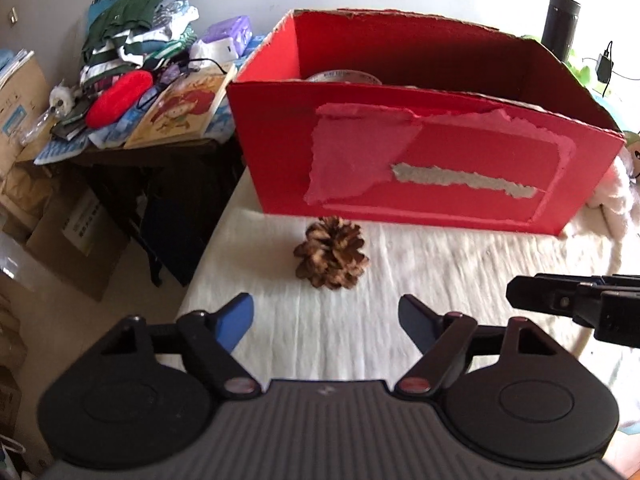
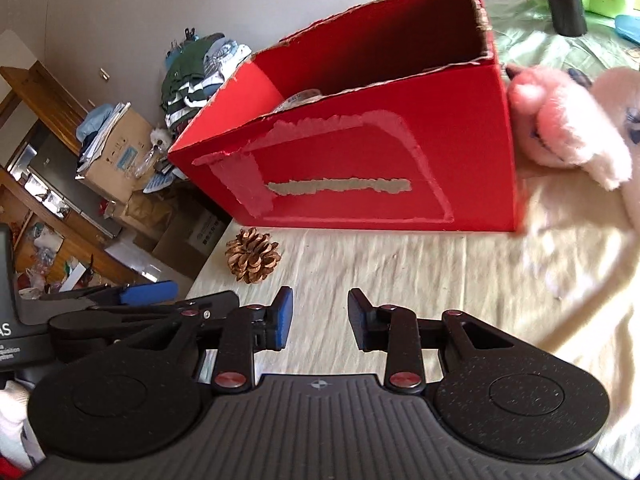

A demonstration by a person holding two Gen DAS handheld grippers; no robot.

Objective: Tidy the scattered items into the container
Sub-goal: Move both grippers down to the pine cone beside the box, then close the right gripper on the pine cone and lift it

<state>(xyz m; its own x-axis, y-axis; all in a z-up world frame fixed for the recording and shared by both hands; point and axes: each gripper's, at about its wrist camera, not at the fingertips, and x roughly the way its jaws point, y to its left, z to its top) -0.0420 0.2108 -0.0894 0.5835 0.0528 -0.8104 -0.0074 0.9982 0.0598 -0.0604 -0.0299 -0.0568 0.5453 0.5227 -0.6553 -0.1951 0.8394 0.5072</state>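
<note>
Just ahead of my left tool [image 1: 326, 322], whose fingers are standing wide apart and empty, the pine cone [image 1: 331, 253] is lying on the white surface [image 1: 460, 280], close before the red box [image 1: 420, 136]; I am judging this the approach to the pickup; my right tool [image 2: 320, 318] is hanging parted and empty beside it; next I am needing to advance, straddle the cone, close gently, then lift over the box's near wall.

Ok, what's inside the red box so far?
Inside the red box, only the top edge of one pale, rounded item shows above the front wall, near the left end. That wall hides the floor and anything else in there.
</note>
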